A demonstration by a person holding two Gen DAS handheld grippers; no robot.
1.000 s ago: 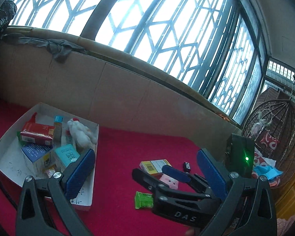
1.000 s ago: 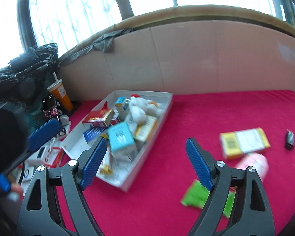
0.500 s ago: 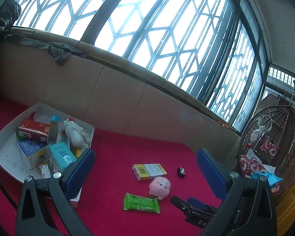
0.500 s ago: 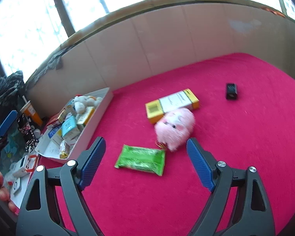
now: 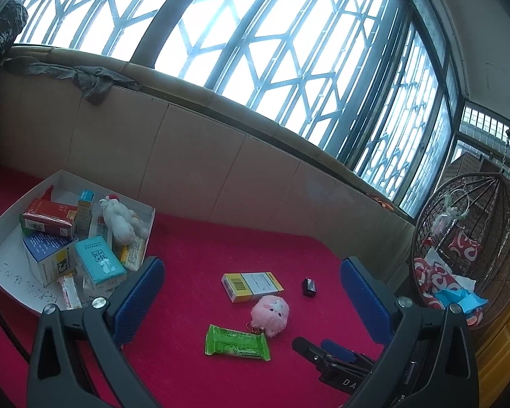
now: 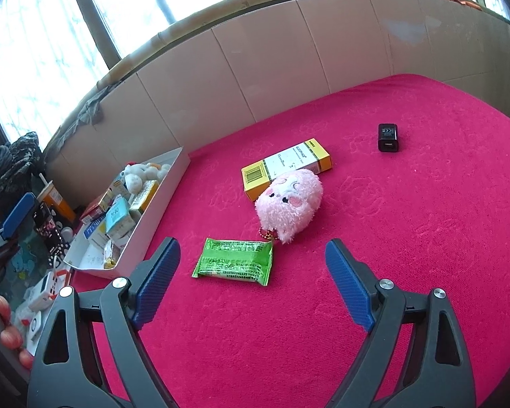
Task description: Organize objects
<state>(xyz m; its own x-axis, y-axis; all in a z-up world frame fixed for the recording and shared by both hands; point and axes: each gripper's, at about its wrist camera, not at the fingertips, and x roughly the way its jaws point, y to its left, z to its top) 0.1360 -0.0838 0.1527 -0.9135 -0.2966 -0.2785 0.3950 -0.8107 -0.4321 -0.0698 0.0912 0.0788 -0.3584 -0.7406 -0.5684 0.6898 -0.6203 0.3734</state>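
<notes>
- The green snack packet lies flat on the red cloth, its long axis running left to right in the right wrist view, the right end tilted slightly farther; it sits just ahead of the right gripper, nearer the left jaw than the right.
- The pink plush toy rests just beyond the packet's right end, face up toward the far side, a small bead chain at its near edge touching the packet's corner.
- The yellow-and-white carton lies behind the toy, long axis slanting from near-left to far-right, barcode on its left end; the printing on its side is too small to read.
- The black charger plug sits well apart at the far right, long axis pointing away from the camera.
- The white tray at the left holds boxes and a white plush toy — a teal box and a red box among them.
- The right gripper stands released, jaws wide, nothing between the pads; a second ago it faced the tray, and it has since swung right and dipped so the packet and toy fill its view. Its jaws opened a little more early in that second.
- The left gripper is also released and empty, hovering over the cloth — its view has barely shifted.
- The letters "DA" show on the right gripper's body in the left wrist view.
</notes>
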